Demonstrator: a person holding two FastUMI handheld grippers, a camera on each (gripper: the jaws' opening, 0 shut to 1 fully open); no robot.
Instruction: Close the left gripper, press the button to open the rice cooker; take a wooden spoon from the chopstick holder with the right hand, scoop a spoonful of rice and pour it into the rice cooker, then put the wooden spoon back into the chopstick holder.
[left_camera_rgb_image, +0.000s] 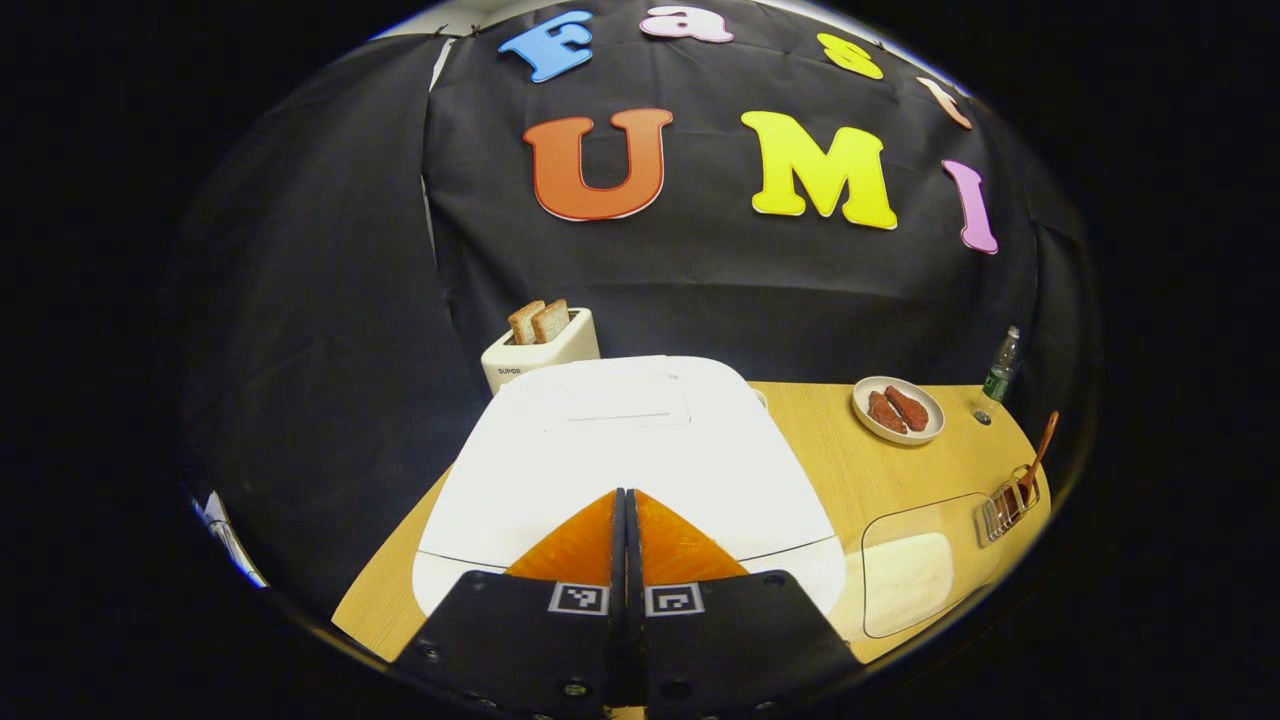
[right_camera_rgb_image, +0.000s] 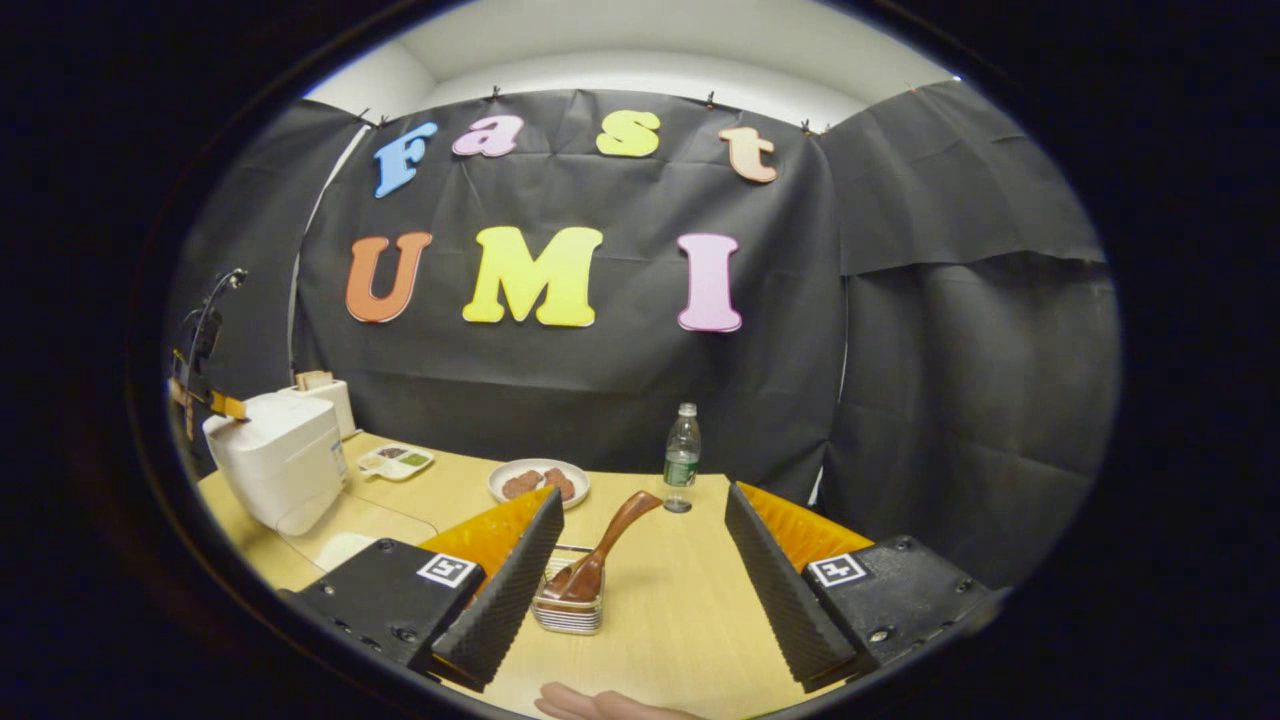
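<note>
Left gripper view: the left gripper (left_camera_rgb_image: 625, 500), fingers pressed together on nothing, hangs over the front edge of the closed white rice cooker (left_camera_rgb_image: 620, 450); pressing its button is the step in hand, so it must push down.

Right gripper view: the right gripper (right_camera_rgb_image: 640, 560) gapes wide and empty, level above the table, with the brown wooden spoon (right_camera_rgb_image: 600, 555) standing in the clear chopstick holder (right_camera_rgb_image: 570, 610) just ahead, nearer its left finger.

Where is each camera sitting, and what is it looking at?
Left gripper view: rides the left gripper, shut, low over the white rice cooker, facing the toaster and booth wall.
Right gripper view: rides the right gripper, open, above the table, facing the wooden spoon in the chopstick holder; a hand shows at the bottom.
Both share: rice cooker, spoon, plate, bottle.
</note>
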